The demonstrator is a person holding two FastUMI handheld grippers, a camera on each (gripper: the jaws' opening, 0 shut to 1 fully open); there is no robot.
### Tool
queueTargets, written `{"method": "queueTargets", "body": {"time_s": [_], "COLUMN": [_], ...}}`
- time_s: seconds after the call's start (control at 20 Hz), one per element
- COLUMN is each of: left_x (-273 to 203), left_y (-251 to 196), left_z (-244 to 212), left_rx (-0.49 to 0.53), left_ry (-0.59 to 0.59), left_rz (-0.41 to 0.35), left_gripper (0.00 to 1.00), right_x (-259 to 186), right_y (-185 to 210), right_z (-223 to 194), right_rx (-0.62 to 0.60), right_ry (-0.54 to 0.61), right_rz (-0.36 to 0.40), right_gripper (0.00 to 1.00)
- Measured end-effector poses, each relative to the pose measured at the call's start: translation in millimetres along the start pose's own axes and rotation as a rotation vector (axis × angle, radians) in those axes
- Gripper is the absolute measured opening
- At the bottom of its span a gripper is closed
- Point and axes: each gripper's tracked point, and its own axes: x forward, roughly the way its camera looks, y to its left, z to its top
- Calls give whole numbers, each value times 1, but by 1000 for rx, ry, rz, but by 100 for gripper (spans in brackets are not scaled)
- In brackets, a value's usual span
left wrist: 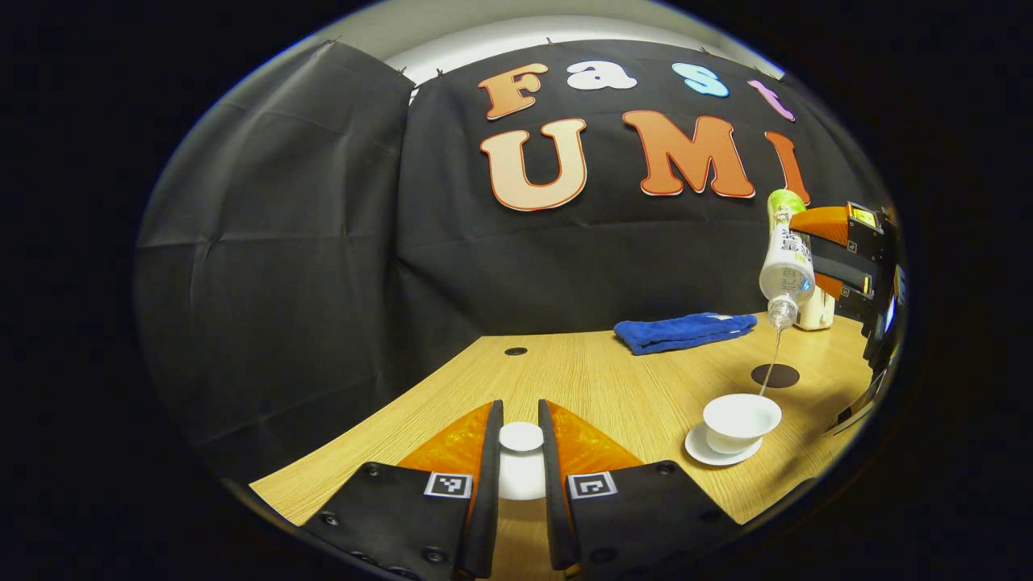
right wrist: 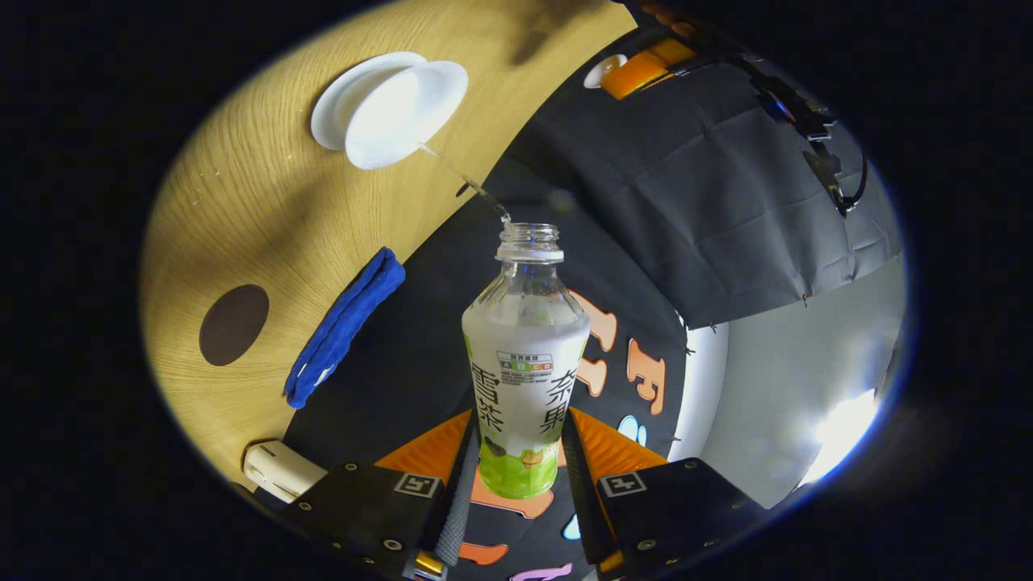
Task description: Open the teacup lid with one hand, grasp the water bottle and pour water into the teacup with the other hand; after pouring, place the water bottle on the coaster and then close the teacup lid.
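Note:
In the left gripper view my left gripper (left wrist: 520, 440) is shut on the white teacup lid (left wrist: 520, 436), held above the wooden table (left wrist: 597, 379). The open white teacup (left wrist: 740, 421) stands on its saucer (left wrist: 696, 445) at the right. Above it the water bottle (left wrist: 786, 262) hangs tipped neck down, and a thin stream runs from it to the cup. In the right gripper view my right gripper (right wrist: 516, 440) is shut on the water bottle (right wrist: 524, 355), its uncapped mouth aimed at the teacup (right wrist: 403, 113). The dark round coaster (left wrist: 775, 375) lies just behind the cup, also visible as the coaster (right wrist: 234, 324).
A folded blue towel (left wrist: 684, 331) lies at the back of the table, the towel (right wrist: 343, 327) beside the coaster. A cream-coloured object (right wrist: 278, 470) sits near the table's far corner. A small dark hole (left wrist: 515, 351) marks the tabletop near the wall.

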Motion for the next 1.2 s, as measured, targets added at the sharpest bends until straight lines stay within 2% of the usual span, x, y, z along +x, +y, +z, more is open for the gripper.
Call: {"method": "queueTargets", "body": {"time_s": [0.15,0.25,0.45,0.5,0.55,0.6,0.7,0.8,0.85,1.0,1.15,1.2], "left_x": [-1,-1,-2,-3,-3,-3,-2,-4,-3,-2,0,-1], "left_y": [-2,-3,-6,-6,-7,-9,-12,-16,-17,-23,-30,-33], "left_z": [0,-2,0,1,0,0,2,4,4,6,7,9], "left_rx": [4,6,4,0,-4,-6,-8,-13,-16,-23,-20,-17], "left_ry": [0,4,3,2,2,2,4,2,0,4,9,7], "left_rz": [-7,-8,-15,-17,-19,-20,-26,-31,-33,-43,-51,-53], "left_gripper": [29,29,29,26,26,29,29,27,29,29,29,29], "right_x": [-6,-8,-9,-9,-10,-12,-14,-16,-18,-20,-17,-15], "right_y": [12,14,21,22,24,27,29,42,50,58,69,69], "right_z": [20,31,37,38,40,41,46,47,48,49,42,37], "right_rx": [17,15,25,36,57,81,111,200,256,376,622,698], "right_ry": [-35,-58,-70,-69,-67,-67,-67,-57,-50,-12,49,74], "right_rz": [28,32,43,48,55,67,73,119,149,202,234,226], "right_gripper": [55,58,57,58,60,55,57,57,57,58,56,59]}}
